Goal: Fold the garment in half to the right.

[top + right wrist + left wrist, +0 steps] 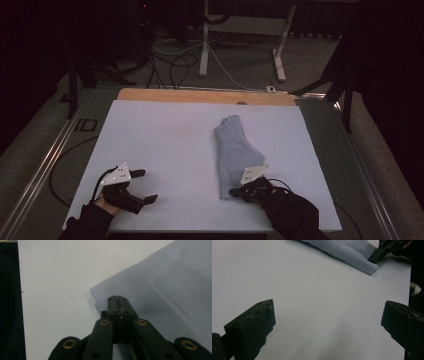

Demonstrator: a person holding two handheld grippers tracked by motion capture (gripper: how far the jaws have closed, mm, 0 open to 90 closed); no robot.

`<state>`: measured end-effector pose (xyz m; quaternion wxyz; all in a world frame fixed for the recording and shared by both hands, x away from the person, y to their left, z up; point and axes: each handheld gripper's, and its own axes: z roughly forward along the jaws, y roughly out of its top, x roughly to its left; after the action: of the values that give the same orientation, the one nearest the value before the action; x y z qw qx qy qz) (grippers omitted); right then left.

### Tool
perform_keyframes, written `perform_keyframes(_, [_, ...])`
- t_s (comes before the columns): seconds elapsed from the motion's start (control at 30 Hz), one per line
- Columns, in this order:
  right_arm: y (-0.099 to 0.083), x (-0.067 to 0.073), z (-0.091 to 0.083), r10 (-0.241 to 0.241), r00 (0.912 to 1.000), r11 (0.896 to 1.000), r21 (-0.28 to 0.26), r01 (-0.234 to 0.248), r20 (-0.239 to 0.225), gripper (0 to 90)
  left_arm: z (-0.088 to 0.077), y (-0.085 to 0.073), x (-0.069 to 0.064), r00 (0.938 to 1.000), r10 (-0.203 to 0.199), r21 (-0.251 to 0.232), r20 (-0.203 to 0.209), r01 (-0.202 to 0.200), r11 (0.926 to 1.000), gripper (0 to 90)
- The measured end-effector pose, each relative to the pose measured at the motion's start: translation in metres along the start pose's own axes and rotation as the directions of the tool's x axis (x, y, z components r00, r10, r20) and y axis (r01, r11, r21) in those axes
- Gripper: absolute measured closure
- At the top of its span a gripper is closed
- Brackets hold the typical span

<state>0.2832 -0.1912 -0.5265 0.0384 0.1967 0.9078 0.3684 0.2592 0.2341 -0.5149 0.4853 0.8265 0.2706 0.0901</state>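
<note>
Right gripper view shows the right claw clenched at the near hem of the folded shirt on the desk; lift slowly, left claw released.

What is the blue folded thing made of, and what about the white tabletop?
The folded garment looks like soft knitted fabric, pale blue and matte: fine ribs run along its hem, and a stitched seam shows. The tabletop looks like a smooth, matte white sheet, maybe paper or plastic, laid over a board with a wooden edge.
</note>
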Motion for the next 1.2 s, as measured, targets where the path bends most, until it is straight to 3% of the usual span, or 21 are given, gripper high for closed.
perform_keyframes(0.1, [0.001,0.001,0.000,0.018,0.9998,1.000,0.003,-0.018,0.002,90.0,0.000,0.000,0.001,1.0000,-0.002,-0.001,0.000,0.002,1.0000,0.7])
perform_keyframes(0.13, [0.000,-0.001,0.000,-0.005,1.0000,1.000,-0.001,0.005,-0.001,90.0,0.000,0.000,0.000,1.0000,-0.002,0.000,0.000,0.002,1.0000,0.7])
perform_keyframes(0.27, [0.001,-0.002,0.000,0.000,1.0000,1.000,0.003,0.000,-0.006,90.0,0.001,0.000,0.001,1.0000,-0.003,0.007,0.004,0.003,1.0000,0.7])
perform_keyframes(0.37, [0.004,-0.004,-0.003,0.022,0.9997,1.000,-0.001,-0.023,-0.005,90.0,0.001,0.000,0.000,1.0000,0.003,0.007,0.006,-0.003,1.0000,0.7])
perform_keyframes(0.57, [0.017,-0.003,-0.012,-0.005,0.9998,1.000,-0.019,0.005,0.019,90.0,-0.001,0.000,0.001,1.0000,0.002,0.002,0.004,-0.002,1.0000,0.7])
perform_keyframes(0.7, [0.022,-0.007,-0.016,0.013,0.9994,0.999,-0.044,-0.012,0.034,89.7,-0.002,0.000,0.001,1.0000,-0.005,-0.004,0.001,0.005,1.0000,0.7])
perform_keyframes(0.83, [0.030,-0.012,-0.024,0.002,0.9970,0.997,-0.081,0.004,0.077,69.8,-0.002,0.000,0.001,1.0000,-0.004,0.000,0.001,0.004,1.0000,0.8])
perform_keyframes(1.0, [0.033,-0.019,-0.026,0.016,0.9966,0.995,-0.101,-0.008,0.081,44.2,-0.002,0.000,0.001,1.0000,-0.004,0.001,0.002,0.004,1.0000,0.7])
perform_keyframes(1.07, [0.033,-0.020,-0.026,0.027,0.9969,0.995,-0.100,-0.020,0.074,40.0,-0.002,0.000,0.001,1.0000,-0.001,0.002,0.002,0.001,1.0000,0.7])
perform_keyframes(1.1, [0.032,-0.023,-0.027,0.040,0.9969,0.993,-0.113,-0.032,0.068,24.6,-0.002,0.000,0.001,1.0000,0.002,0.004,0.002,-0.002,1.0000,0.7])
perform_keyframes(1.13, [0.032,-0.023,-0.027,0.040,0.9969,0.993,-0.113,-0.032,0.068,24.6,-0.002,0.000,0.001,1.0000,0.002,0.004,0.002,-0.002,1.0000,0.7])
perform_keyframes(1.17, [0.031,-0.025,-0.028,0.052,0.9965,0.991,-0.128,-0.044,0.065,9.8,-0.002,0.000,0.001,1.0000,-0.001,0.002,0.002,0.001,1.0000,0.7])
perform_keyframes(1.2, [0.030,-0.026,-0.030,0.061,0.9964,0.989,-0.142,-0.052,0.059,8.4,-0.002,0.000,0.001,1.0000,-0.003,0.001,0.002,0.003,1.0000,0.7])
